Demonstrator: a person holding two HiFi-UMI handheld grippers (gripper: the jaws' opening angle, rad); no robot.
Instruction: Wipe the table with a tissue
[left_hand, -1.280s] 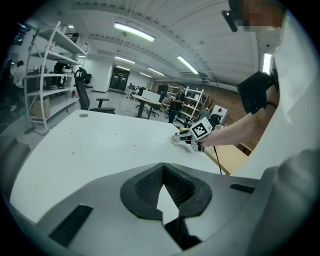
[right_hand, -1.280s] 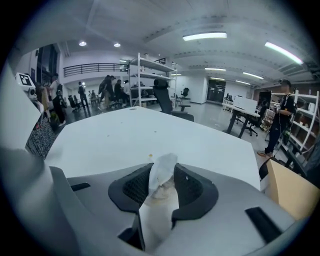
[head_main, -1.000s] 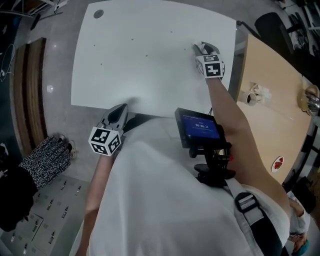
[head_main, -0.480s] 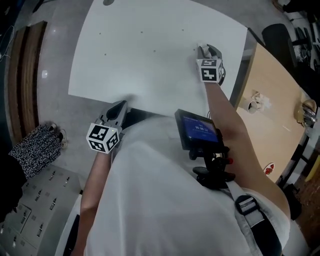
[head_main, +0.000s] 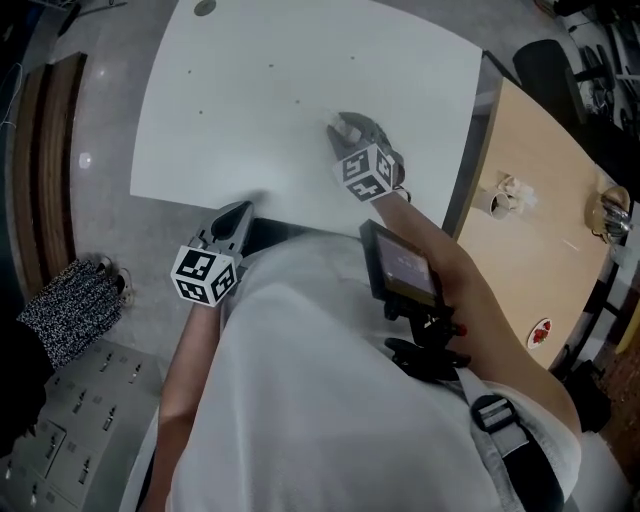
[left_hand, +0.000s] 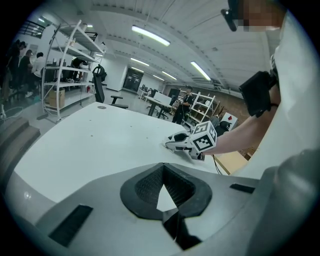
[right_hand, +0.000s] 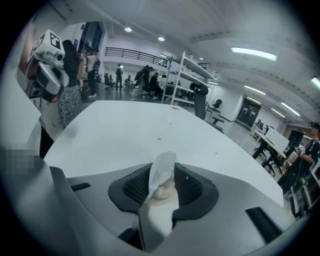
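**Inspector:** Where is the tissue?

**Assistant:** The tissue (right_hand: 161, 175) is white and crumpled. It is clamped between the pads of the right gripper (head_main: 345, 130), with a twisted end standing up past the jaws. The gripper is angled down onto the white table (head_main: 250, 110), in the near right part of the top.

**Inspector:** And the left gripper?

**Assistant:** The left gripper (head_main: 238, 215) sits at the table's near edge, well apart from the right. Its jaws meet at the tips and nothing is between them. Only a sliver of tabletop shows through.

**Inspector:** Table surface?

**Assistant:** A few small dark specks (head_main: 298, 101) are scattered across it.

**Inspector:** Any containers?

**Assistant:** A small round open vessel (head_main: 497, 203) stands on the neighbouring wooden table (head_main: 520, 280), with something pale and crumpled just beside it. I cannot tell what the vessel holds. The shelving rack (left_hand: 65, 65) beyond the white table carries a brown box (left_hand: 52, 98), contents not visible.

**Inspector:** Anything else?

**Assistant:** A screen device (head_main: 403, 272) is mounted at the person's chest.
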